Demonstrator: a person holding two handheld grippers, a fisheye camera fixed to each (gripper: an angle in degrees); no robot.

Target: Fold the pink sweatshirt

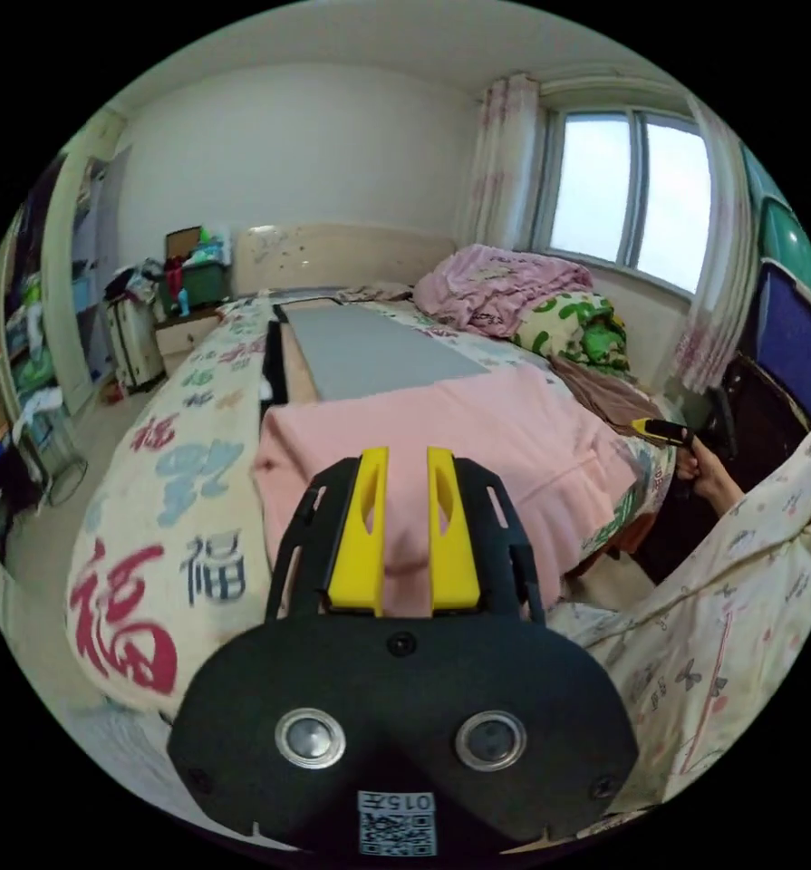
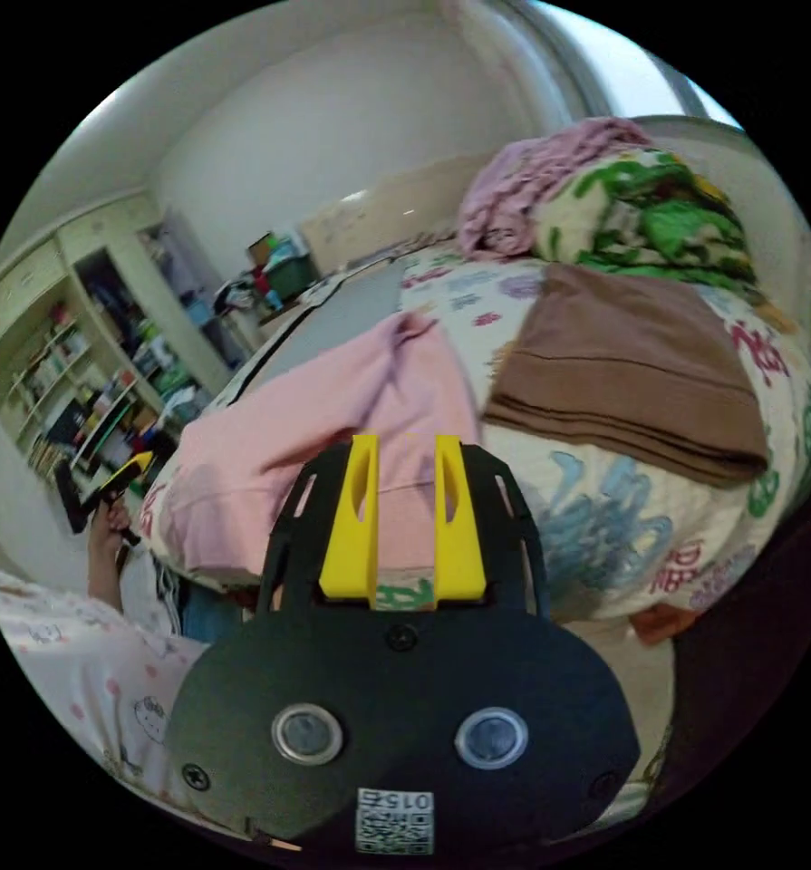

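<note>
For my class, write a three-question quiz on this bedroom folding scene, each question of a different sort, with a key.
1. True or false: the left gripper has its jaws closed on the pink sweatshirt.
2. Multiple choice: what lies beside the pink sweatshirt, next to the green-patterned quilt? A) a folded brown garment B) a striped towel C) a black jacket
3. Fill in: the pink sweatshirt lies partly over a ____ board.

Key: 1 false, the jaws stand apart; 2 A; 3 grey.
</note>
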